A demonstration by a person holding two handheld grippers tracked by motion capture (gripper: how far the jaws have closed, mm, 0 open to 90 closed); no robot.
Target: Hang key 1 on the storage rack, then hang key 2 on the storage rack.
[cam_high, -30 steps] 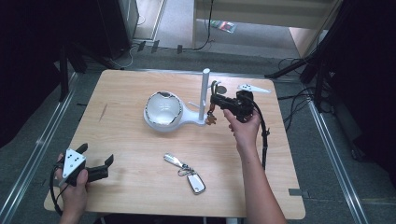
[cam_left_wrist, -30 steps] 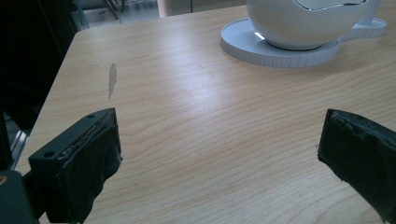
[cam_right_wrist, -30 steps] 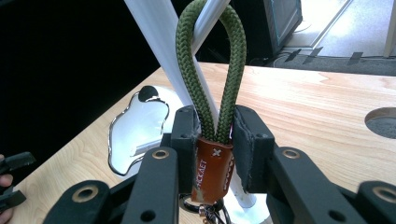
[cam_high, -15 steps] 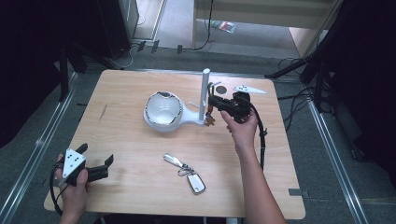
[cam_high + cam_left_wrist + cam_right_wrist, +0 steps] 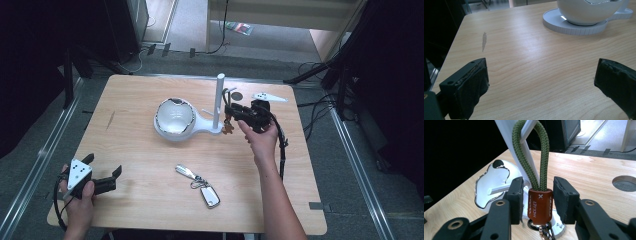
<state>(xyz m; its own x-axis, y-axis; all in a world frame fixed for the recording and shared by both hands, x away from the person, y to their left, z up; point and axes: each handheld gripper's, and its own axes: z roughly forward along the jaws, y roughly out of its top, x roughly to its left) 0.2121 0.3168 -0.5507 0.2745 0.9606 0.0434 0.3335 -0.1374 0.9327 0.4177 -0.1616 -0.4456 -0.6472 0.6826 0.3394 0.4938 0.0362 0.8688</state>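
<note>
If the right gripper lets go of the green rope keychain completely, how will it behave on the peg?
The green rope keychain probably stays hung, since its loop sits over the peg. The braided rope looks floppy, so it may swing. The brown leather sleeve looks stiffer and easy to grip.

On the counter, the bowl stand sits mid-back; the cord loop hangs from its peg at its right, and a key fob lies nearer the front.
</note>
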